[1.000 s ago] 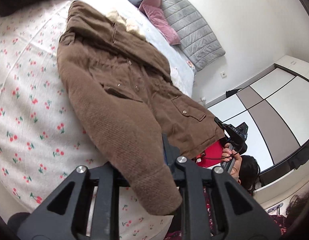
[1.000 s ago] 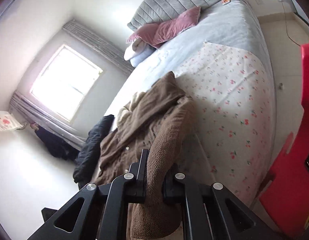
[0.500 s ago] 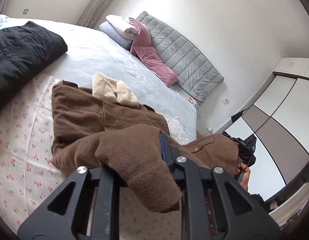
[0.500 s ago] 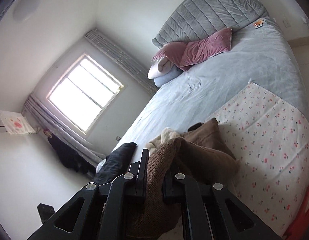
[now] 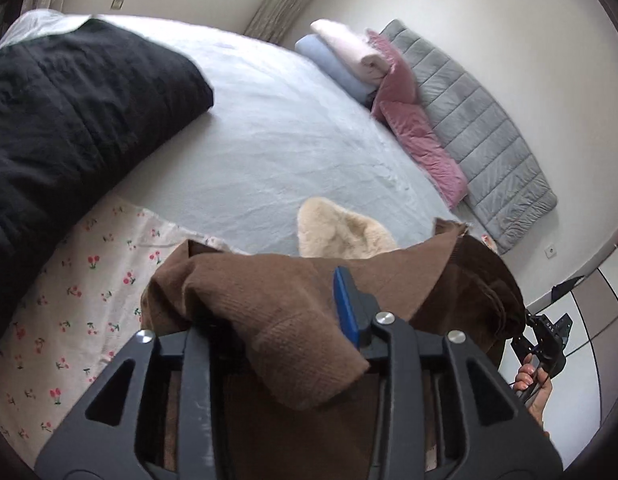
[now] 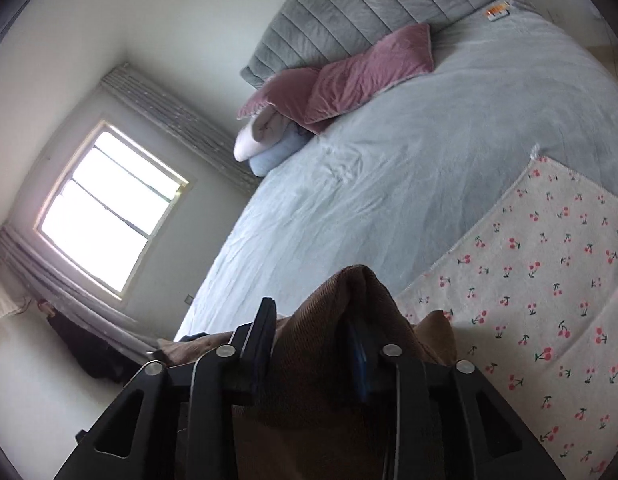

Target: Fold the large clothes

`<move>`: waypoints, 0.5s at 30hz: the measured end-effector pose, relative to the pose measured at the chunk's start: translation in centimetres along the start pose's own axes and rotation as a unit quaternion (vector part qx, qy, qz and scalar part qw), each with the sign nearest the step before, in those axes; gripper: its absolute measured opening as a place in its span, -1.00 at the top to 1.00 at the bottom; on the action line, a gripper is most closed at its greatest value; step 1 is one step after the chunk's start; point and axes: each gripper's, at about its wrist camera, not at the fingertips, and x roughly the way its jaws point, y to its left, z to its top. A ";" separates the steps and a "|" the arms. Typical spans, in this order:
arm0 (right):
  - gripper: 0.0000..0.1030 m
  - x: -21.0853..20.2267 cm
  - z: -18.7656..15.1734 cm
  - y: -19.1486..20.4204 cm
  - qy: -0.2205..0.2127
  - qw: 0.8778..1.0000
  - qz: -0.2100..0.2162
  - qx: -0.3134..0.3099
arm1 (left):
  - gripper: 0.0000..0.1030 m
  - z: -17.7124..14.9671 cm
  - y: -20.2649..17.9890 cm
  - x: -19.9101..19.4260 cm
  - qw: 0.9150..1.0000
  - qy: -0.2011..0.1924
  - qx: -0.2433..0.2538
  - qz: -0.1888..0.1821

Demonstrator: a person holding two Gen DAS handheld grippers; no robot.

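A large brown coat [image 5: 269, 296] with a cream fleece collar [image 5: 341, 232] lies bunched on the cherry-print blanket [image 5: 69, 280] on the bed. My left gripper [image 5: 277, 320] is shut on the coat's ribbed sleeve cuff, which drapes over the fingers. My right gripper [image 6: 313, 336] is shut on another fold of the brown coat [image 6: 349, 300], which rises in a peak between the fingers. The right gripper also shows at the far right of the left wrist view [image 5: 545, 340], held in a hand.
The bed has a pale blue sheet [image 5: 289, 128], pink pillows [image 5: 421, 140], folded blankets [image 5: 349, 56] and a grey quilted headboard [image 5: 489, 132]. A black duvet [image 5: 69, 112] lies at the left. A window [image 6: 109, 208] is beyond the bed.
Both grippers have carried the sleeves forward toward the collar. The coat, spread flat a second ago, is now bunched up close under the grippers. The right gripper's fingers stand wider apart around thicker cloth.
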 end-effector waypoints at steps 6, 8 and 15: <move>-0.08 1.3 -0.8 -3.4 0.015 0.999 -0.036 -0.010 | -0.54 -2.5 -0.1 0.9 0.993 -0.038 0.068 0.086; -0.10 1.0 -0.9 -3.1 0.024 0.997 -0.061 -0.051 | -0.59 -3.1 -0.5 0.2 0.987 -0.054 0.110 0.108; -0.15 5.8 -2.4 -0.7 0.099 0.968 -0.139 -0.184 | -0.56 -2.4 1.9 4.8 0.971 0.029 0.142 0.191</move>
